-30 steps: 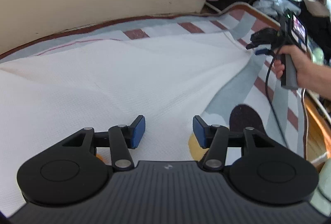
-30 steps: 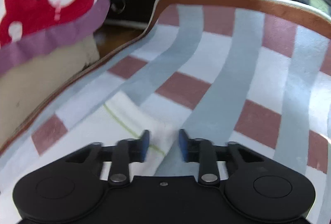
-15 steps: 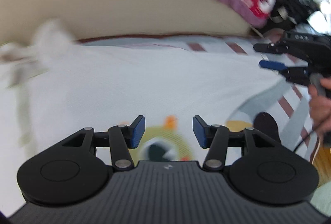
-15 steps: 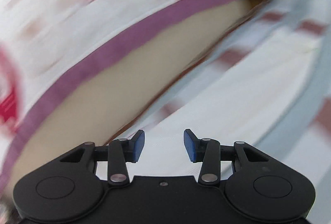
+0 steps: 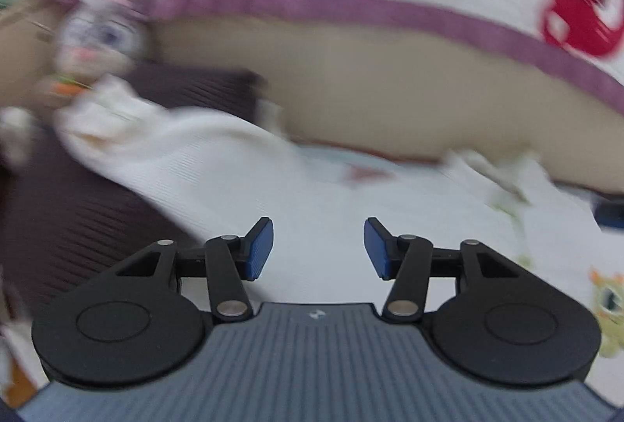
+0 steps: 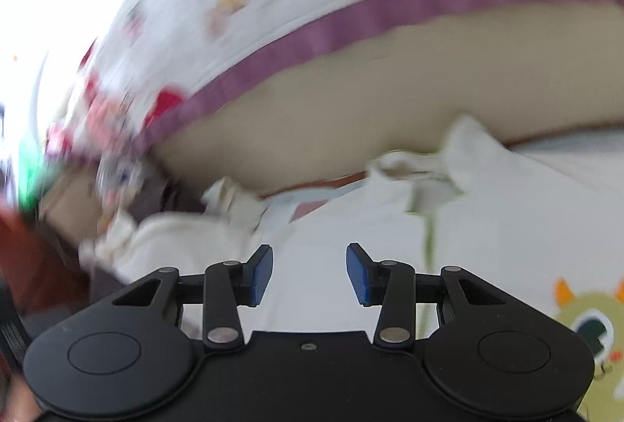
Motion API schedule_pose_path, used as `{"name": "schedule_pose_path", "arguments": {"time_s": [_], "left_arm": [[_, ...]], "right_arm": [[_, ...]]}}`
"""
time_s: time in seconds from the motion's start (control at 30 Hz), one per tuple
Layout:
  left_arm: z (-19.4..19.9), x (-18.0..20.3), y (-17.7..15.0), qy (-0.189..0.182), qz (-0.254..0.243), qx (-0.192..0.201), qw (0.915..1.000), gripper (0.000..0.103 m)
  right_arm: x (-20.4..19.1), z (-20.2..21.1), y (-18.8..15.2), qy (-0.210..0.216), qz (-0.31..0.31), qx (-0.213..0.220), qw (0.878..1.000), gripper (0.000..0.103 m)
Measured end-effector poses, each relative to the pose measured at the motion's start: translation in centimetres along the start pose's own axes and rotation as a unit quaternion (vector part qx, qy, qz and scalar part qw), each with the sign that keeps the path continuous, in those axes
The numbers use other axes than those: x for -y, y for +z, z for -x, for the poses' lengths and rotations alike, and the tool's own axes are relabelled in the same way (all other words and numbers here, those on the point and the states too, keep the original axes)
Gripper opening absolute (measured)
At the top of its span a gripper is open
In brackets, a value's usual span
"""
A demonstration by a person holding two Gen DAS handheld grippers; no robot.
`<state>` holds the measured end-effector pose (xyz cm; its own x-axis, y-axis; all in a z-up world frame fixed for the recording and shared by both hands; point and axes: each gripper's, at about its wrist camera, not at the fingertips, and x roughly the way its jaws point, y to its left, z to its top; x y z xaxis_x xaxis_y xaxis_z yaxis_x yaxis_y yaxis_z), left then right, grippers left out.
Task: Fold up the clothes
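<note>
Below both cameras lies the white shirt (image 5: pixel 319 195), spread over the floor mat, with a bunched sleeve or collar end trailing off to the left (image 6: pixel 163 234) and a green cartoon print (image 6: pixel 585 328) showing at the right edge. The left gripper (image 5: pixel 318 246) hangs over the plain cloth with its blue pads well apart and nothing between them. The right gripper (image 6: pixel 309 273) is likewise spread wide and empty, also above the shirt, near a thin green seam line (image 6: pixel 429 238). Behind the shirt rises the beige side of a bed (image 6: pixel 390 110), topped by a white cover with red shapes and a purple border (image 5: pixel 390 8).

Both views are smeared, so the edges of the shirt are hard to place, and whether either claw touches the cloth cannot be told.

Judging from this, no fold is in hand yet; the next step calls for pinching an edge or sleeve. The risks follow from the blur and the slack cloth: a claw closing on the flat middle could pinch several layers or none, dragging the shirt into wrinkles. The crumpled left end could also fold under itself and spoil a clean crease.
</note>
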<state>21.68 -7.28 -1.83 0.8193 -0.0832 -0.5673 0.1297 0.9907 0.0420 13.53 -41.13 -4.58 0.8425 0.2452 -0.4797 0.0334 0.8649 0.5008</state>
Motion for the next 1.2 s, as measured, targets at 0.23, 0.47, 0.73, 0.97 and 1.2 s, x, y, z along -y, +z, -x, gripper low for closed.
{"name": "schedule_pose_path", "arguments": {"time_s": [0.23,0.47,0.73,0.97,1.2], "left_arm": [[-1.1,-10.0,5.4,0.088,-0.022,0.042,0.9949,0.065],[-6.8,-13.0,6.6,0.073,-0.04,-0.016,0.9964,0.071],[-11.4,-10.7,5.6,0.116,-0.132,-0.049,0.9832,0.013],[-6.9,-6.7,7.2,0.094,-0.111,0.014,0.9893,0.006],[-1.0,2.8,6.6,-0.098,-0.076,0.021,0.9921,0.006]], "right_arm": [[-3.7,-0.4,-5.1,0.006,0.114,-0.033,0.993,0.04],[-5.4,-1.9,-6.2,-0.014,0.145,-0.059,0.988,0.036],[-5.0,-1.7,-5.8,-0.042,0.157,-0.053,0.985,0.037],[-2.8,-1.9,-5.4,-0.06,0.12,-0.059,0.989,0.037],[-1.5,-2.4,-5.4,-0.059,0.104,-0.064,0.991,0.037]]}}
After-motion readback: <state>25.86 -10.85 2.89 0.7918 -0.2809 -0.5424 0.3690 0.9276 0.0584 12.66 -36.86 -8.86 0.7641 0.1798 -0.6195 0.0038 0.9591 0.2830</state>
